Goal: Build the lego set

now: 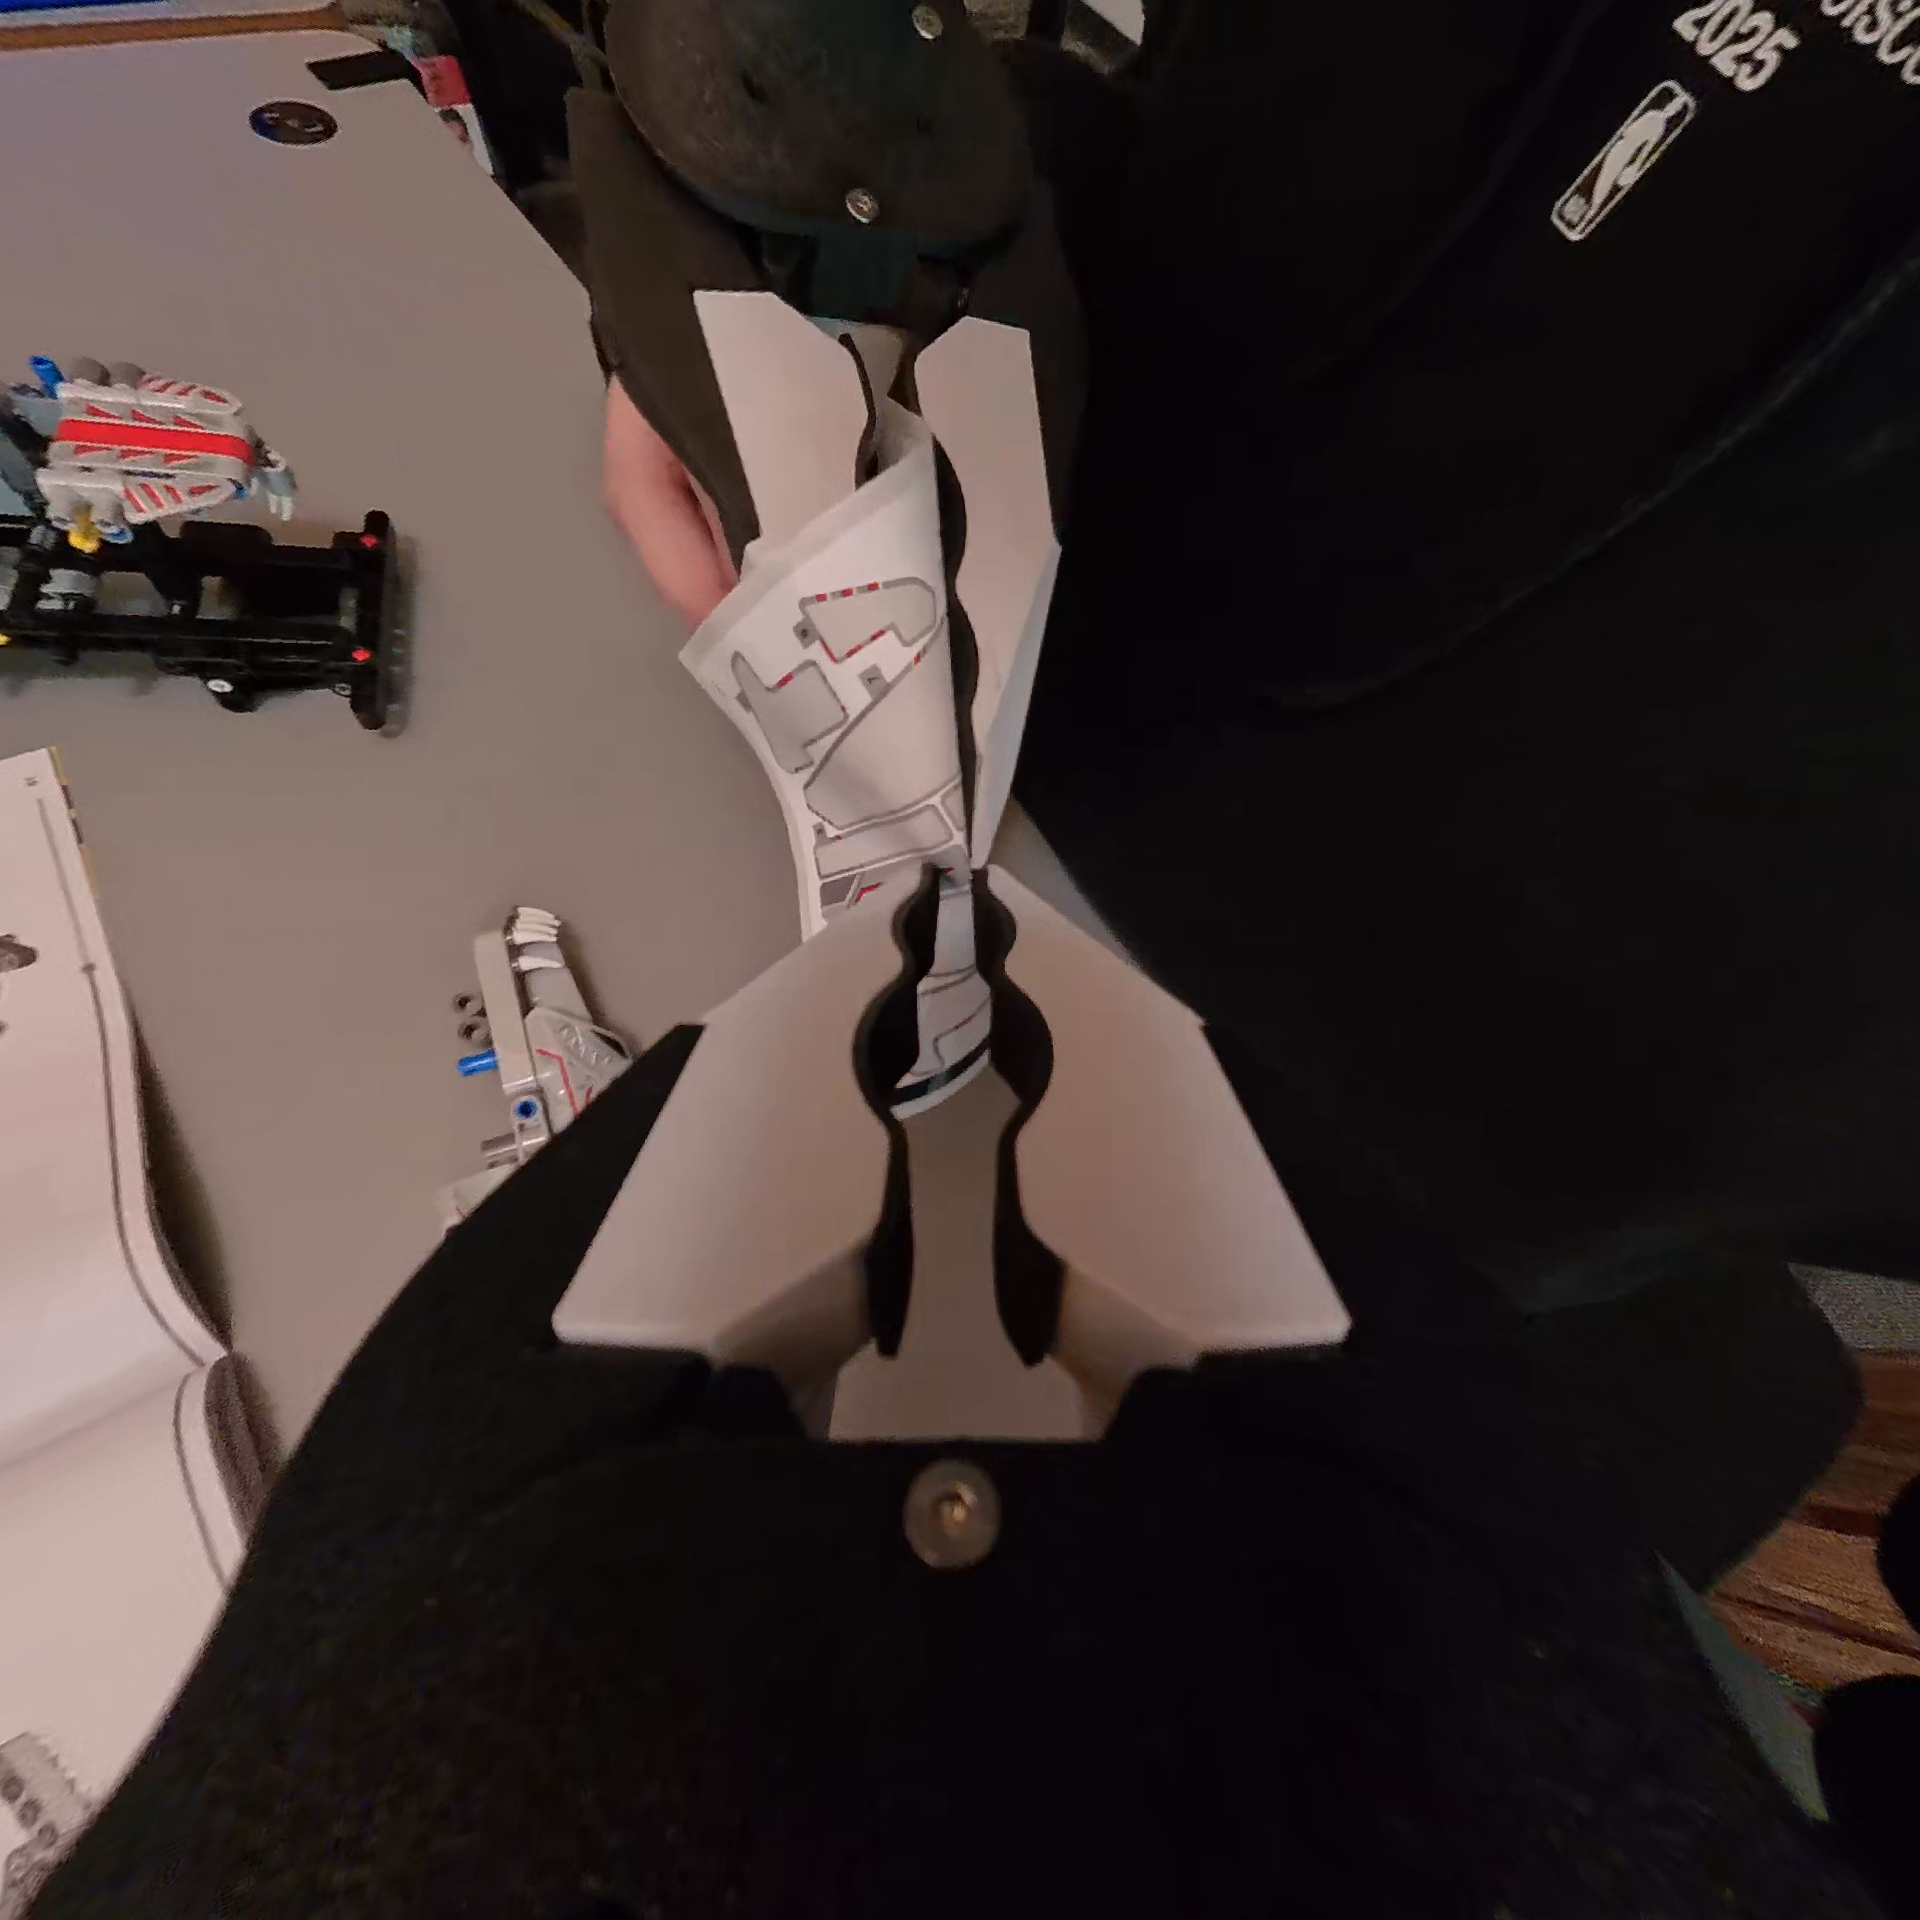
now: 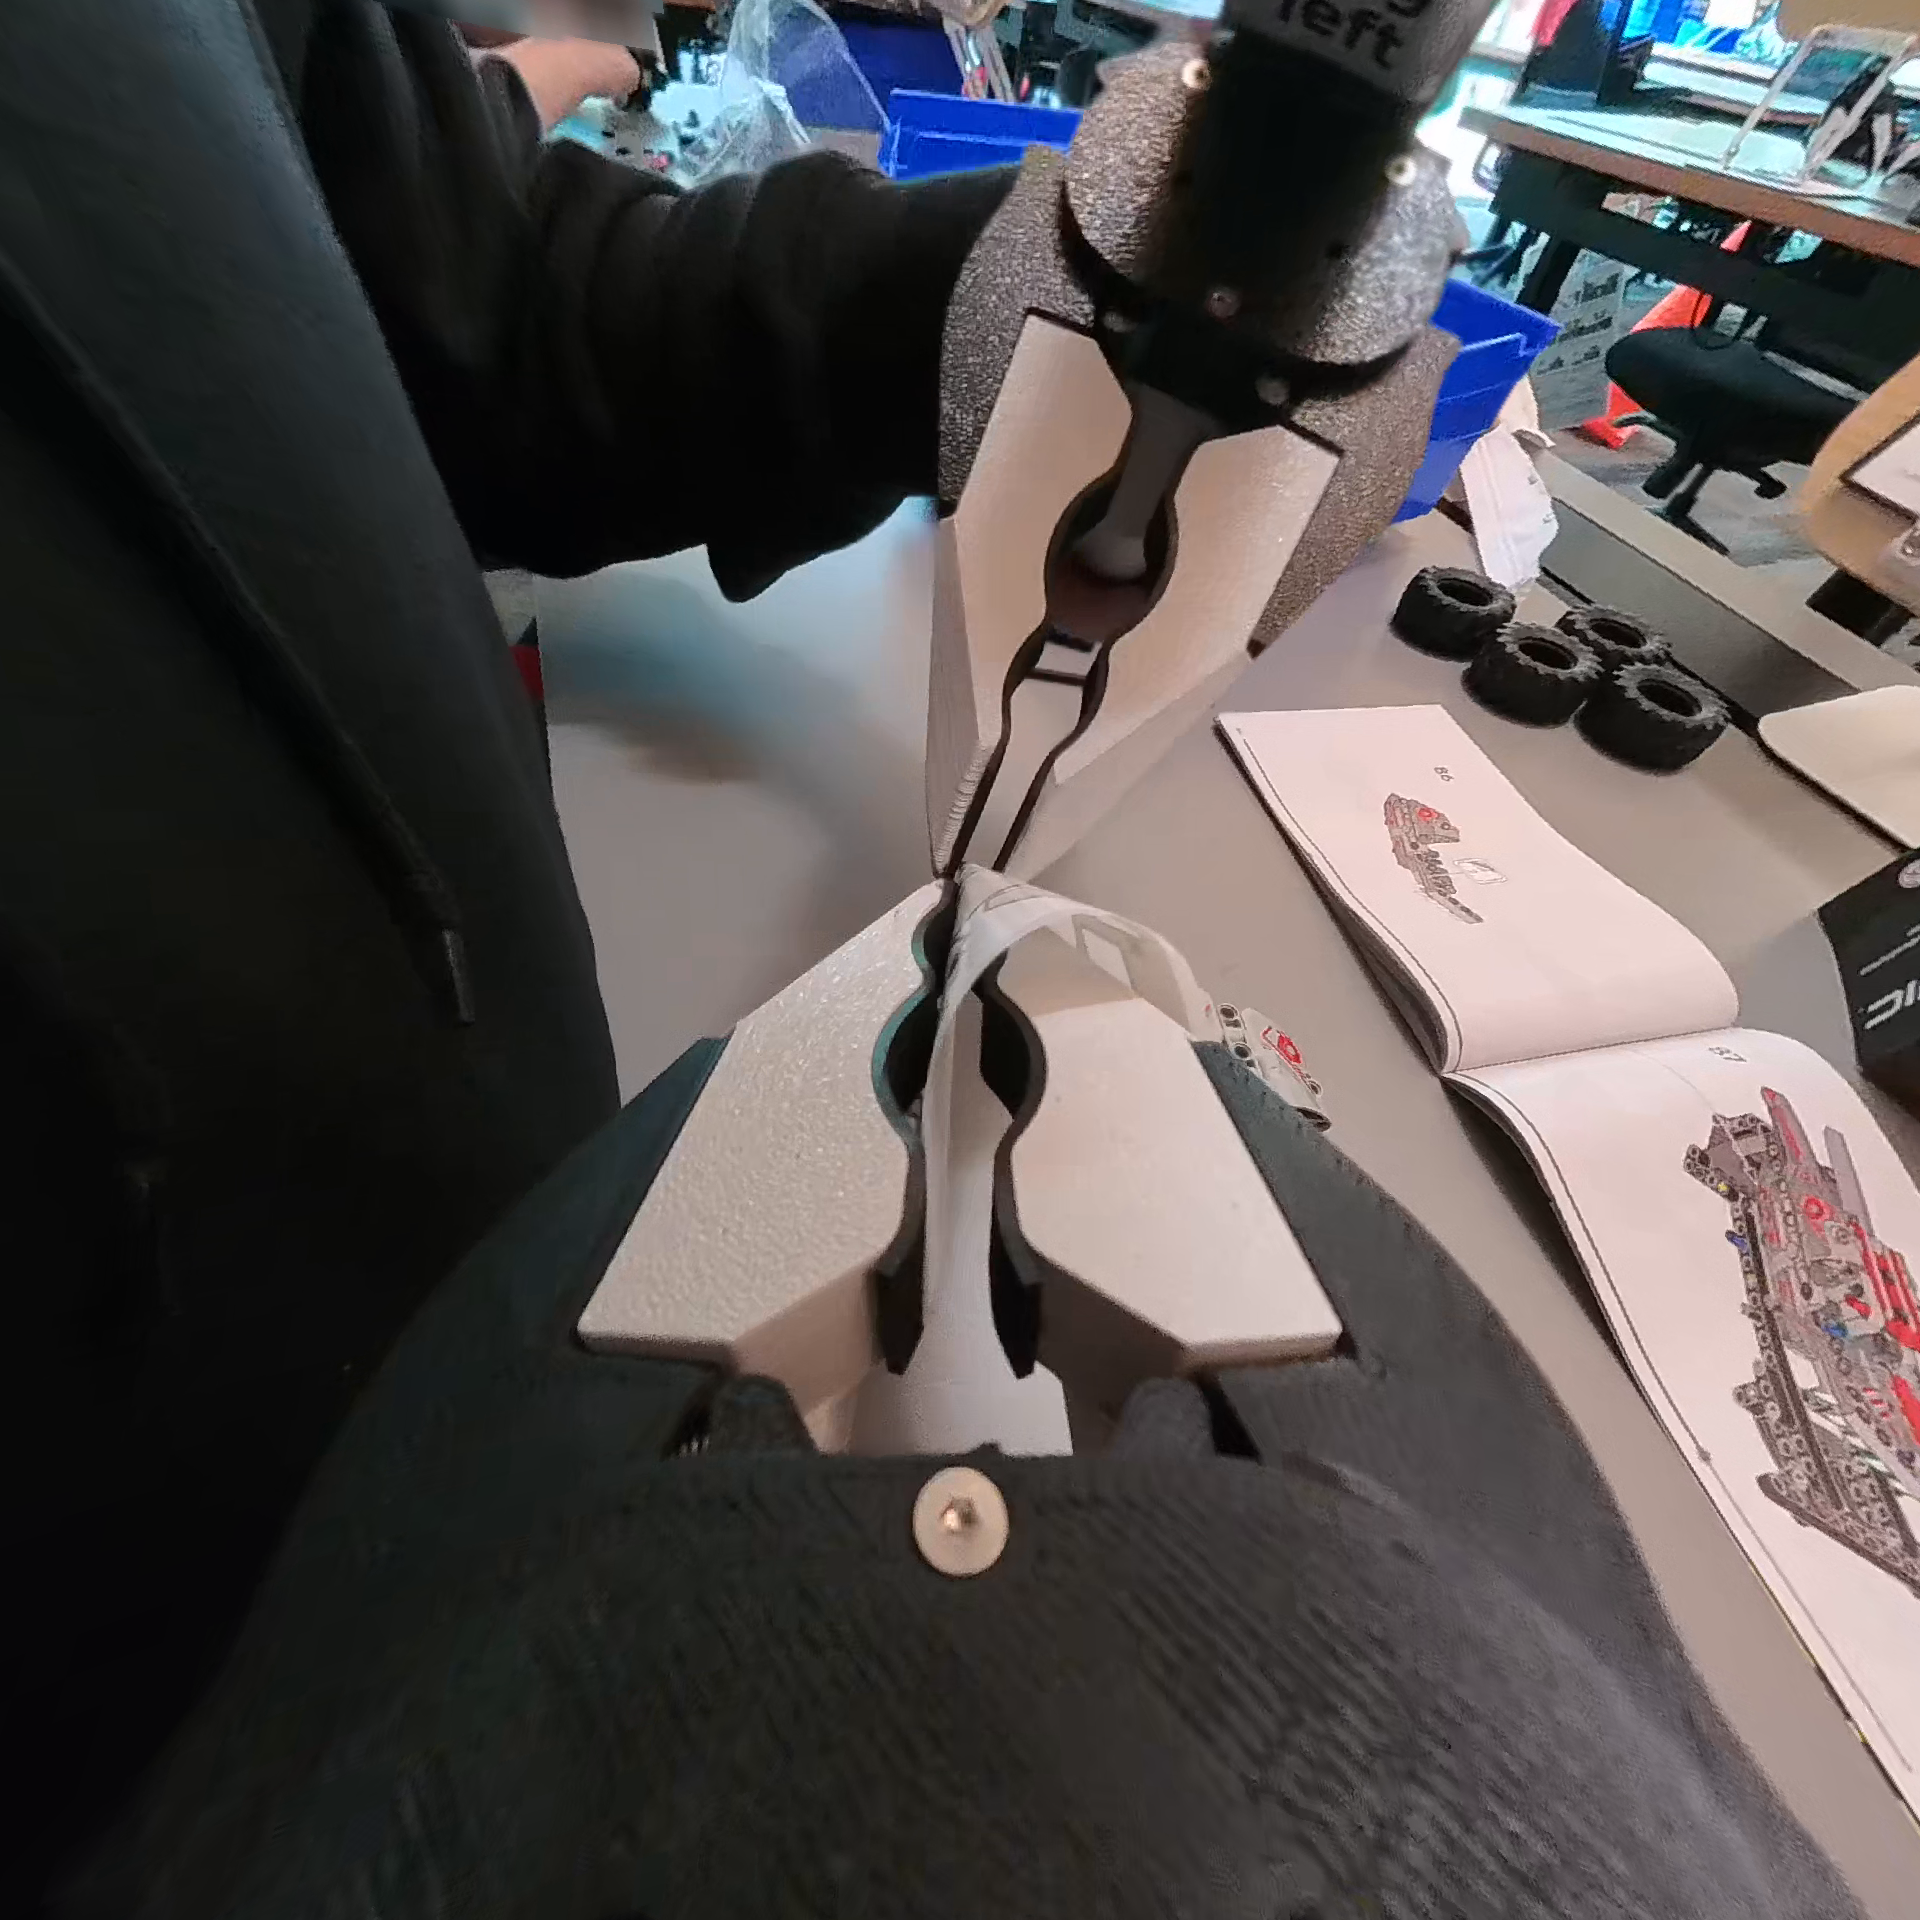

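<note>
Left gripper [image 1: 951, 883] and right gripper [image 2: 951, 894] meet tip to tip at frame centre, both clamped on the curled sticker sheet [image 1: 862, 707]. Partly built model [image 1: 187, 540] lies at left, loose tyres [image 2: 1558, 665] upper right, open manual [image 2: 1558, 1039] at right: decals and wheels apparently remain.

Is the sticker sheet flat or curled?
Curled. The sticker sheet bows into a roll between the left gripper and right gripper, both pinching it.
</note>
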A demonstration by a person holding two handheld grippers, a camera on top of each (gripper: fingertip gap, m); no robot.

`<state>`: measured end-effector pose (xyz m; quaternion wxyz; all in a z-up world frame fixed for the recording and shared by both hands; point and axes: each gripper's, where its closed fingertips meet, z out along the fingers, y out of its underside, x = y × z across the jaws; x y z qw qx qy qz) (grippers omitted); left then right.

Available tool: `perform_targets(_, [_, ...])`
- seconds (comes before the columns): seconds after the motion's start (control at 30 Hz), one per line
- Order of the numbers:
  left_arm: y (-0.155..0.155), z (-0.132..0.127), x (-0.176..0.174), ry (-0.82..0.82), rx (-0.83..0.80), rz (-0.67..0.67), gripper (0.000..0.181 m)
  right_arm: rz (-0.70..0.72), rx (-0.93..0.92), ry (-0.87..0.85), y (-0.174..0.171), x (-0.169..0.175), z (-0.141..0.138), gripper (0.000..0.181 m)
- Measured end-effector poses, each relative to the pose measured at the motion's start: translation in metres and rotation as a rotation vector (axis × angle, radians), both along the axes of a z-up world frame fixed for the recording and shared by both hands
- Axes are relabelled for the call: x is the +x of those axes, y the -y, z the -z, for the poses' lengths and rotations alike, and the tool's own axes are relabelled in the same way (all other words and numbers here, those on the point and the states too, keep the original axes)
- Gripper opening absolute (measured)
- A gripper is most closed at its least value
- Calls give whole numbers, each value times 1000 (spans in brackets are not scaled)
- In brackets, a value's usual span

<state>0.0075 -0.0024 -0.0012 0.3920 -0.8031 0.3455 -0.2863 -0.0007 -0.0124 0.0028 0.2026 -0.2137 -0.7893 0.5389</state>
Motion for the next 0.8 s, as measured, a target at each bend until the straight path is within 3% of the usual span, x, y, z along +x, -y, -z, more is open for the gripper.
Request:
perform_targets(0.53, [6,-4,4,175,-16,58,0,-67,26,-29,5,8,1,0])
perform_targets(0.8, [-4,-7,-5,152,44,-25,0,-36,11,-26,-1,5,0,0])
